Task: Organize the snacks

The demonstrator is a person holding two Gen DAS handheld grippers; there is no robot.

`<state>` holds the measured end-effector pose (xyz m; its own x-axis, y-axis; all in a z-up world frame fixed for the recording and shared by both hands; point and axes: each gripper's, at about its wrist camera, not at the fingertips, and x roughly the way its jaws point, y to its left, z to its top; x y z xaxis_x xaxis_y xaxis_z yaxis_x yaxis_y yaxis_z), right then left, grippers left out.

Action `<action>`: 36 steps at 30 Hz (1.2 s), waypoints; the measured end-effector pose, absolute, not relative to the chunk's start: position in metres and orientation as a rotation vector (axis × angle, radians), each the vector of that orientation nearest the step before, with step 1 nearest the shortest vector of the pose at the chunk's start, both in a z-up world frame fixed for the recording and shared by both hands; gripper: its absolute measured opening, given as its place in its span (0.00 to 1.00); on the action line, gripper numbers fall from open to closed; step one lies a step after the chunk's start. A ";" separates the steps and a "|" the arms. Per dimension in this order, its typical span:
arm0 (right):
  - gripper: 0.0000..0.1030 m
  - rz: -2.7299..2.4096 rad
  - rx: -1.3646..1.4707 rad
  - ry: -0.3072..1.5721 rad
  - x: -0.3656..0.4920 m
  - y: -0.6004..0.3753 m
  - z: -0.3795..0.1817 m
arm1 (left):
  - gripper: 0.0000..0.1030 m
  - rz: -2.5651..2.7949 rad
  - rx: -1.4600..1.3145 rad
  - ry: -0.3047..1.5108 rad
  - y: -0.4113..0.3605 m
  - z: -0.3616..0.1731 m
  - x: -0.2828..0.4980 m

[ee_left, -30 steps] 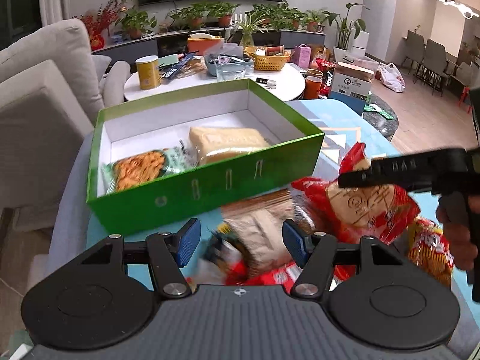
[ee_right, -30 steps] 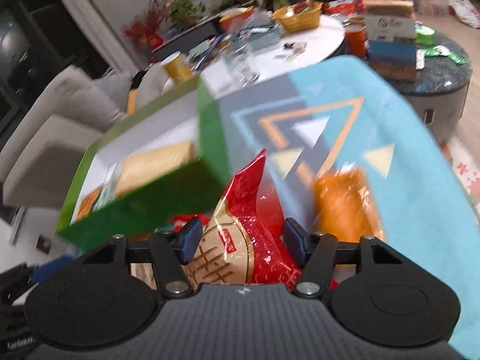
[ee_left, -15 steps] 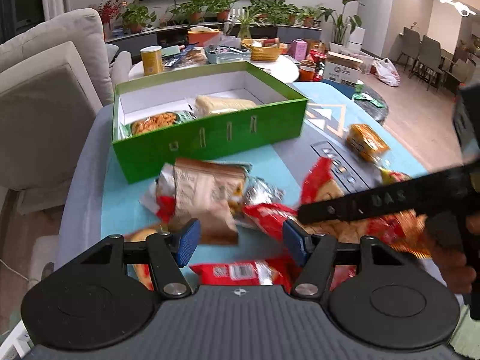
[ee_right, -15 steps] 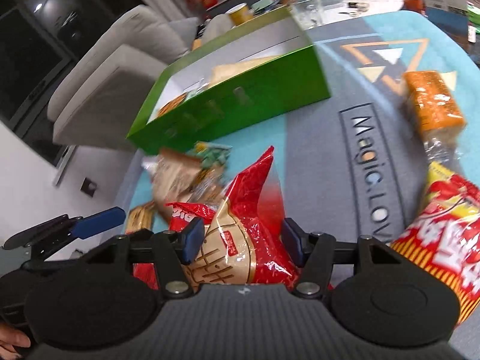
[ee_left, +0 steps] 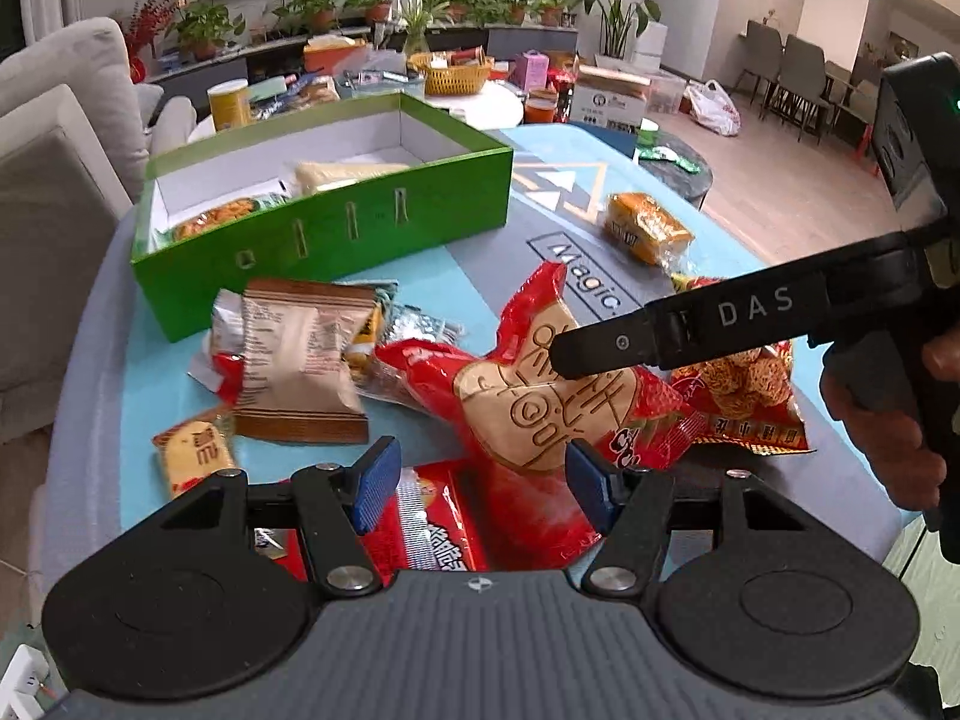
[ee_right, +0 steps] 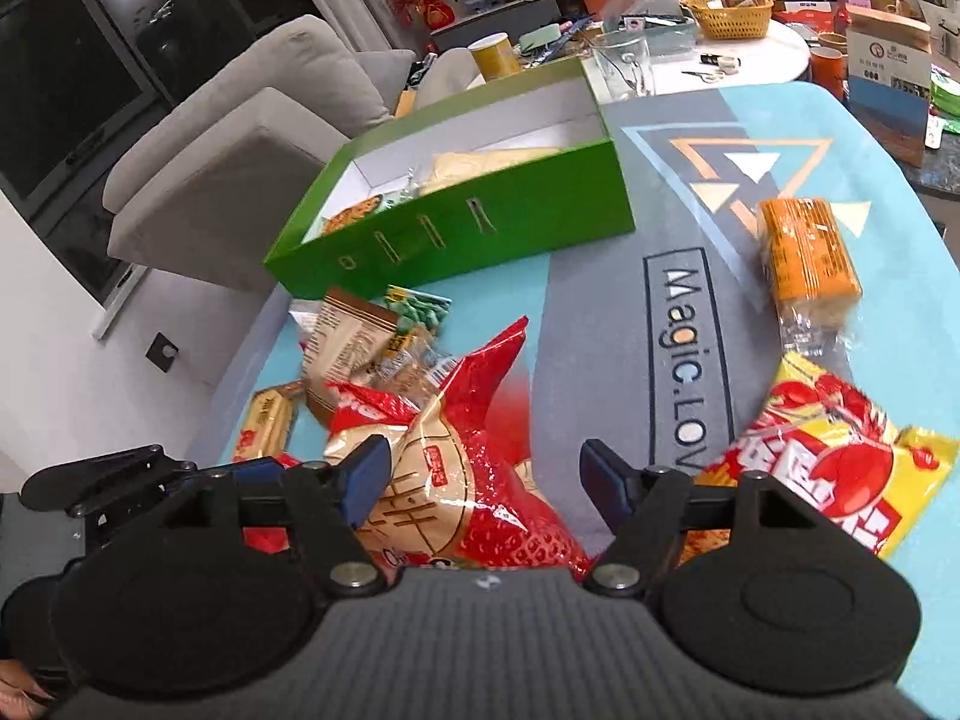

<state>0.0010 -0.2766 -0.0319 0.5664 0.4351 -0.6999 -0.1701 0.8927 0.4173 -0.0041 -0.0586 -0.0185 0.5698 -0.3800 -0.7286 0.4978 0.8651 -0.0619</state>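
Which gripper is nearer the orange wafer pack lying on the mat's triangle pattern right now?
Right. The right gripper, jaws opening around the red snack bag, sits just down-mat from the orange wafer pack. The left gripper is farther back, across the pile.

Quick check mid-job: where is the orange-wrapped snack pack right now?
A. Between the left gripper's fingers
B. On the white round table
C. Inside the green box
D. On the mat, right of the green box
D: the orange-wrapped snack pack lies on the mat, apart from the green box.

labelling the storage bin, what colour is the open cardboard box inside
White inside the green open cardboard box, clearest in the left wrist view.
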 end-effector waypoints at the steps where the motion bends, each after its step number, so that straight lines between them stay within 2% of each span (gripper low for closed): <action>1: 0.73 0.367 0.324 0.917 0.004 -0.277 -0.035 | 0.56 -0.512 0.158 0.825 -0.060 -0.021 -0.002; 14: 0.76 0.359 0.291 0.932 0.020 -0.272 -0.049 | 0.56 -0.527 0.128 0.907 -0.073 -0.033 0.019; 19: 0.67 0.381 0.308 0.945 0.017 -0.274 -0.046 | 0.56 -0.547 0.115 0.922 -0.077 -0.036 0.024; 31: 0.61 0.409 0.310 0.928 0.015 -0.269 -0.048 | 0.55 -0.565 0.035 0.984 -0.076 -0.047 0.039; 34: 0.60 0.402 0.316 0.928 0.014 -0.268 -0.047 | 0.52 -0.556 0.058 0.973 -0.080 -0.044 0.034; 36: 0.61 0.415 0.325 0.934 0.012 -0.268 -0.045 | 0.47 -0.563 0.086 0.959 -0.083 -0.041 0.031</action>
<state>0.0115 -0.2678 -0.0449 0.5257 0.4776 -0.7040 -0.2024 0.8740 0.4418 0.0309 -0.0831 -0.0411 0.4433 -0.4161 -0.7940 0.4902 0.8541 -0.1739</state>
